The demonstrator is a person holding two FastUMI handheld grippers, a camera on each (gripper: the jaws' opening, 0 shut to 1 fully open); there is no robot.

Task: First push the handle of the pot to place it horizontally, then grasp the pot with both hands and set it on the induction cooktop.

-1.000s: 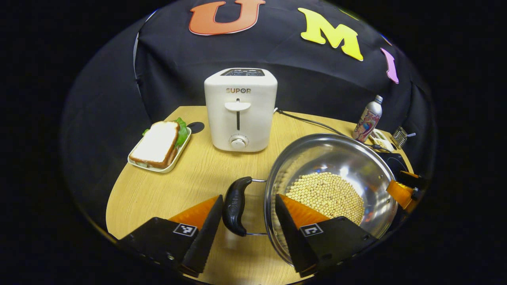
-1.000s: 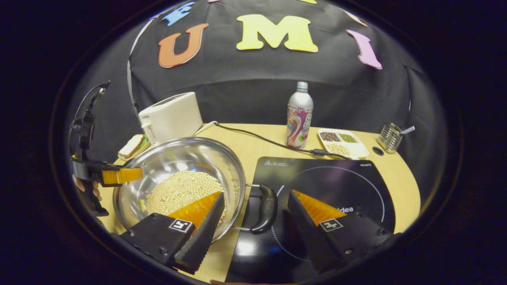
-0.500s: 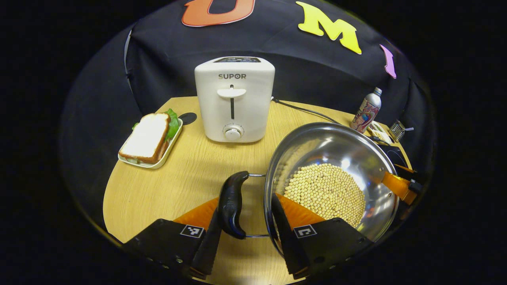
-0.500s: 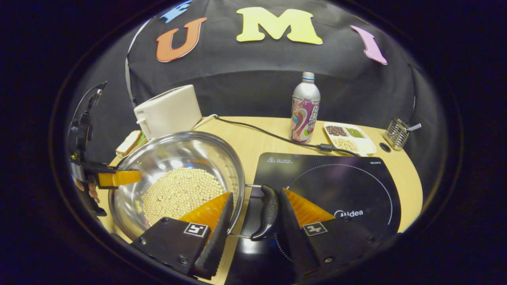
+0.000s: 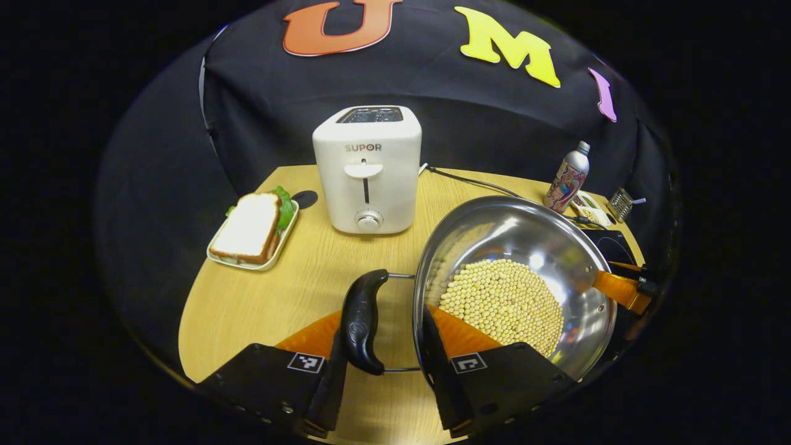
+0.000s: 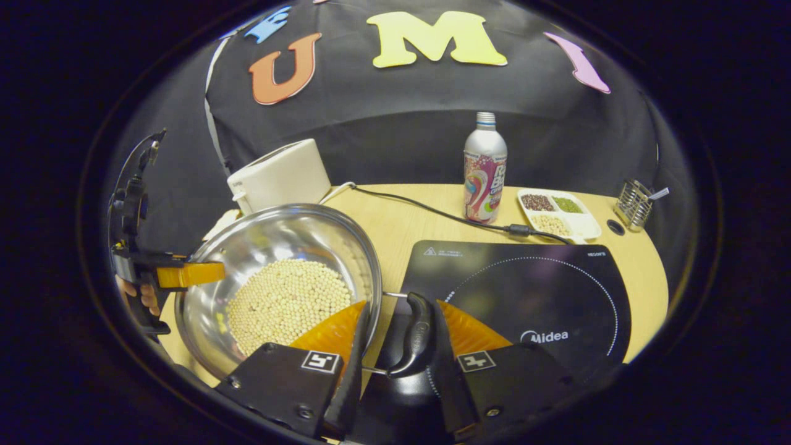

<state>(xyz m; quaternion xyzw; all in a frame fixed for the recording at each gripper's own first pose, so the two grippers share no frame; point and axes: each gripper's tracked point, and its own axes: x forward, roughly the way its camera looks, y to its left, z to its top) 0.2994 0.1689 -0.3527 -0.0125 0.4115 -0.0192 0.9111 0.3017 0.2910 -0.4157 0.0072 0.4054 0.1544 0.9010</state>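
My left gripper (image 5: 383,346) brackets the pot's left handle (image 5: 361,321) and rim, jaws narrow, contact on both sides likely but I cannot tell. My right gripper (image 6: 395,352) does the same at the right handle (image 6: 415,334). Pot (image 6: 278,272) sits on the table (image 5: 272,296), right handle over the cooktop (image 6: 525,290) edge. Steel, full of beans (image 5: 503,303): likely heavy, slick, spill-prone. I'd hold both handles and lift level

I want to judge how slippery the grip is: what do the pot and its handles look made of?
Pot: apparently polished stainless steel, mirror-bright with reflections. Handle: glossy black, probably plastic, on thin wire brackets. The other handle looks the same.
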